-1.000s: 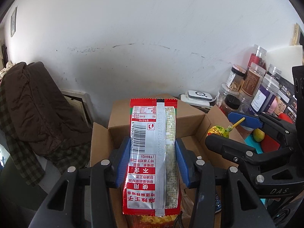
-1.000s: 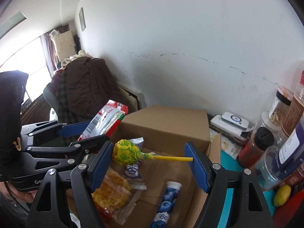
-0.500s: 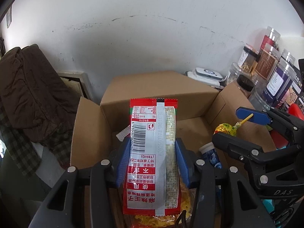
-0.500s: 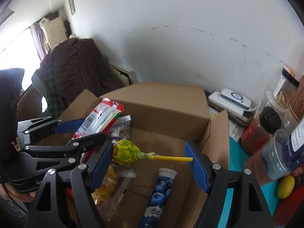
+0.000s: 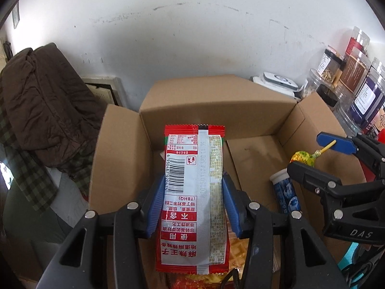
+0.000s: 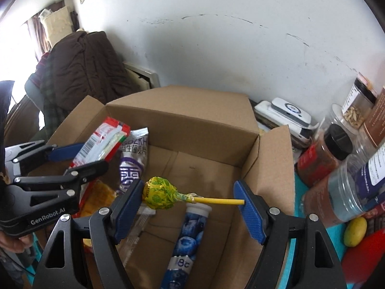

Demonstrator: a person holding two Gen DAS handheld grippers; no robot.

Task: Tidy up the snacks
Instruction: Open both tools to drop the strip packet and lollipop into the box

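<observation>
My left gripper point(image 5: 192, 204) is shut on a red and white snack packet point(image 5: 193, 192), held lengthwise over the left side of an open cardboard box point(image 5: 216, 101). My right gripper point(image 6: 190, 204) is shut on a yellow-wrapped lollipop point(image 6: 160, 193), head against the left pad and yellow stick end against the right pad, above the box's point(image 6: 192, 110) middle. Inside the box lie a blue tube point(image 6: 190, 236), a purple and silver packet point(image 6: 133, 159) and a clear bag of yellow snacks point(image 6: 98, 197). The right gripper point(image 5: 320, 154) shows at the right of the left wrist view.
Several clear jars point(image 6: 341, 168) crowd the teal surface right of the box, beside a yellow fruit point(image 6: 355, 231). A white device point(image 6: 286, 110) sits behind the box's right flap. A brown jacket point(image 5: 41, 106) hangs on a chair at the left. A white wall stands behind.
Both grippers have sunk and tipped toward the box, still holding the packet and the lollipop. More of the box floor and its contents is in sight.
</observation>
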